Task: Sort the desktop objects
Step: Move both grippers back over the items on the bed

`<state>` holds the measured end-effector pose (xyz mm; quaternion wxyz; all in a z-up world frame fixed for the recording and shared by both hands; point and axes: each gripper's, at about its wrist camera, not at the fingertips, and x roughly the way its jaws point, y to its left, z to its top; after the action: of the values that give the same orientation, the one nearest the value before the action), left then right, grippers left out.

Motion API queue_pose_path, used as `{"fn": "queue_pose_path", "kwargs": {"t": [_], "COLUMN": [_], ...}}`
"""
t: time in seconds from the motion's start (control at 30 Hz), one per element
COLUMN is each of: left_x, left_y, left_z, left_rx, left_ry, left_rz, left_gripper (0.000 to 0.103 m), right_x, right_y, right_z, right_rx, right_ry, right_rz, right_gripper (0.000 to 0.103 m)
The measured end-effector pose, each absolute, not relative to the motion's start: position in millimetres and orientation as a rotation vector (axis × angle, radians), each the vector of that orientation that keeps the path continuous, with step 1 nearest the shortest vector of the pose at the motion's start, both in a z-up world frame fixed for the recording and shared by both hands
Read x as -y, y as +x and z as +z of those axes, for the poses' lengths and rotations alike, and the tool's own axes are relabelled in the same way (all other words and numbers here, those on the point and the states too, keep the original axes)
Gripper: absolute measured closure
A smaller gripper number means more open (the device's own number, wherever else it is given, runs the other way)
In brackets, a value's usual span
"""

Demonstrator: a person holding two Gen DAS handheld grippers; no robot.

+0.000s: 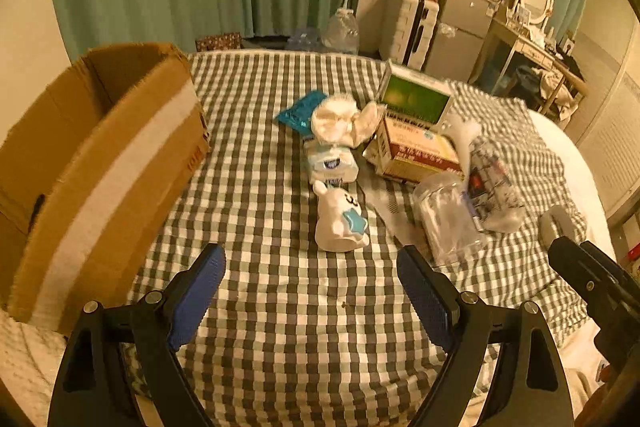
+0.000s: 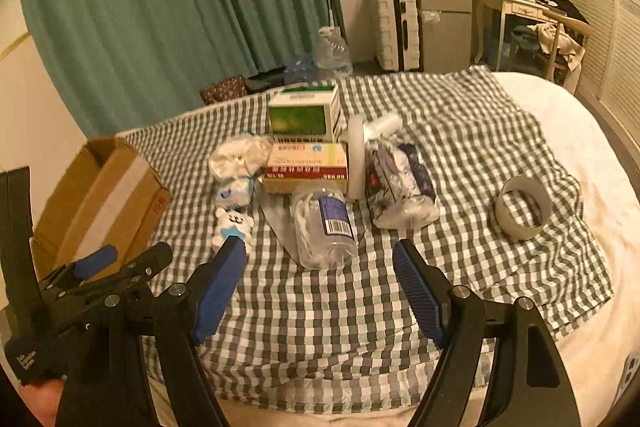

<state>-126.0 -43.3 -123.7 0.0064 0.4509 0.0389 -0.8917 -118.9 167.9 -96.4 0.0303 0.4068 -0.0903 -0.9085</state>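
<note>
A pile of objects lies on a checked cloth (image 1: 280,307): a white bear figure with a blue star (image 1: 340,223), a tissue pack (image 1: 330,163), a blue packet (image 1: 300,113), a green box (image 1: 416,99) on a red-and-white box (image 1: 416,151), and a clear plastic jar (image 2: 324,223). An open cardboard box (image 1: 92,163) stands at the left. My left gripper (image 1: 312,291) is open and empty, just short of the bear. My right gripper (image 2: 320,287) is open and empty, just short of the jar (image 1: 448,219).
A wrapped patterned bundle (image 2: 396,183) and a white tube (image 2: 356,159) lie by the boxes. A grey tape ring (image 2: 522,207) sits at the right on the cloth. A suitcase, fridge and dressing table stand behind the bed.
</note>
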Motion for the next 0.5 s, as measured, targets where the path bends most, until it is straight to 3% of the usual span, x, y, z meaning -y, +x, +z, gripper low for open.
{"fn": "queue_pose_path", "kwargs": {"t": [0.2, 0.5], "left_x": [31, 25], "left_y": [-148, -172], "left_z": [-158, -201], "left_rx": [-0.045, -0.075], "left_ry": [1.465, 1.528], "left_rz": [-2.759, -2.737], "left_gripper": [0.013, 0.013], "right_x": [-167, -165], "right_y": [-146, -184], "right_z": [-127, -168], "right_rx": [0.27, 0.262], "right_ry": [1.325, 1.419], "right_rz": [-2.761, -2.7], "right_gripper": [0.027, 0.027]}}
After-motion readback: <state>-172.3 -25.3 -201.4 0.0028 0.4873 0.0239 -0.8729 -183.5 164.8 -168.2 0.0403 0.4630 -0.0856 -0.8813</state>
